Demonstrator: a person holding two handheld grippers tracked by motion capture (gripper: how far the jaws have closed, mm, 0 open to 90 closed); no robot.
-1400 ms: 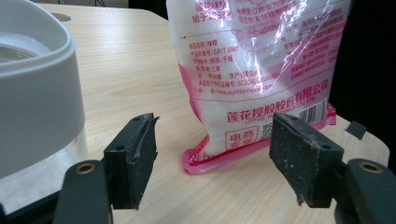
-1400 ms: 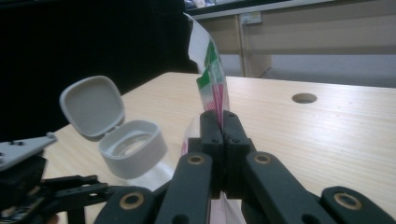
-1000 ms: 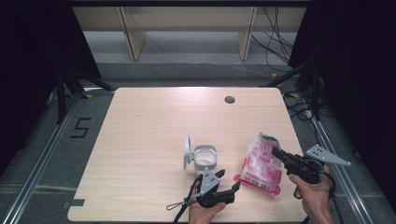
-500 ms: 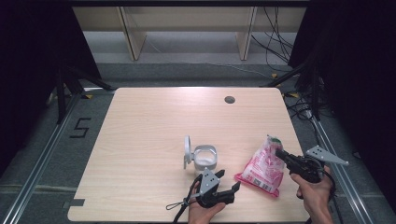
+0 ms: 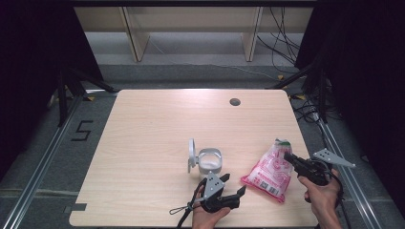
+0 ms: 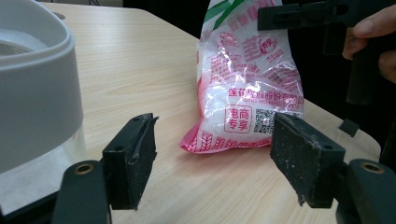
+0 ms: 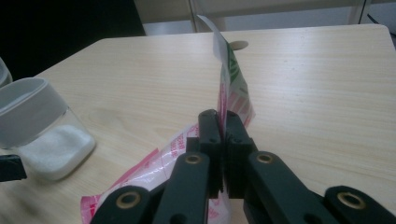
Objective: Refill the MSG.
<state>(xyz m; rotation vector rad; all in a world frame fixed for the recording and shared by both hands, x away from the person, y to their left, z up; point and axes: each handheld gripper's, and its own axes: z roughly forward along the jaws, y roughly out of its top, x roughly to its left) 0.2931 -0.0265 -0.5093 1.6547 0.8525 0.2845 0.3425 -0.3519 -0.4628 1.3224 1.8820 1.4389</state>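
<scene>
Here we have the right gripper (image 7: 223,140) pinching the pink-and-white plastic bag of white granules (image 5: 270,171) near the desk's (image 5: 153,124) right front corner, its bottom resting there. The left gripper (image 6: 212,156) hangs spread beside the clear open-lidded white-rimmed jar (image 5: 209,161); next, probably, we grip the bag for opening.

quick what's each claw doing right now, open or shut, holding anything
Left claw: open, holding nothing, aimed at the pink bag.
Right claw: closed on the pink bag's upper edge.
</scene>
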